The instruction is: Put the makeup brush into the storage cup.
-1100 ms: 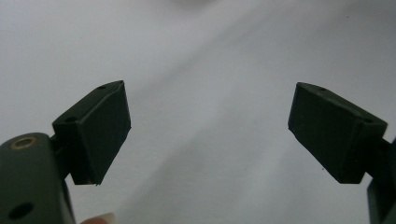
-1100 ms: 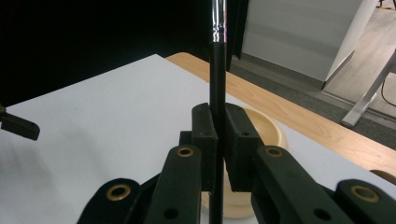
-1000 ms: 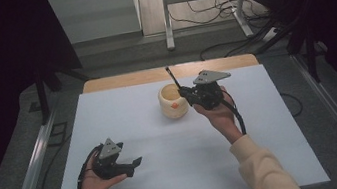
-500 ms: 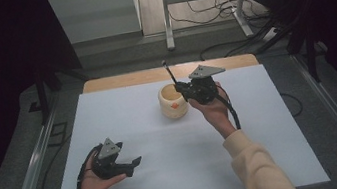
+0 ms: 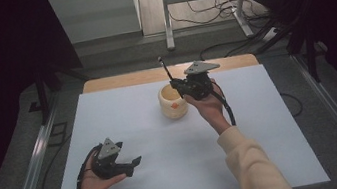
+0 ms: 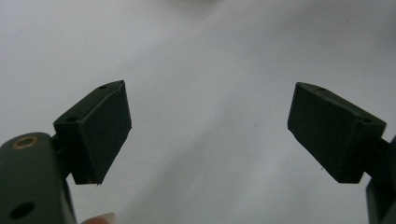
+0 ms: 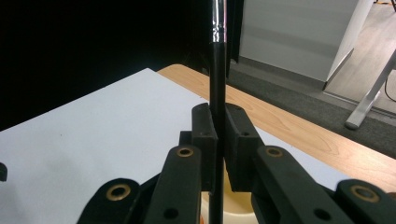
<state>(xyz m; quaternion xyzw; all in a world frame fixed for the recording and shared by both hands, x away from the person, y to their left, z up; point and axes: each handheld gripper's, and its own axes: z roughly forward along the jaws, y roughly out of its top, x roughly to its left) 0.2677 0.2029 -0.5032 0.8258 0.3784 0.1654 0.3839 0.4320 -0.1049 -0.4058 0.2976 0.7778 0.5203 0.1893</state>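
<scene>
High view, right gripper (image 5: 178, 80) clamped on a thin black brush handle (image 5: 165, 67) slanting up above a cream round cup (image 5: 173, 102) on the white table sheet (image 5: 263, 131), left gripper (image 5: 134, 163) gaping near the front edge, left gripper view, jaws wide apart over bare sheet (image 6: 210, 70), right gripper view, black glossy handle (image 7: 217, 70) with a silver ferrule upright between pressed pads, cup rim (image 7: 233, 212) below.

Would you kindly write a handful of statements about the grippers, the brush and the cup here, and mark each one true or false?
1. The right gripper is shut on a thin black brush. True.
2. The left gripper holds the cream cup. False: its jaws stand wide apart with nothing between them, low over the white table cover.
3. The cup lies tipped on its side. False: it stands upright, mouth up.
4. The brush handle stands roughly upright over the cup. True.
5. The left gripper is beside the cup. False: it is at the near left, well apart from it.
</scene>
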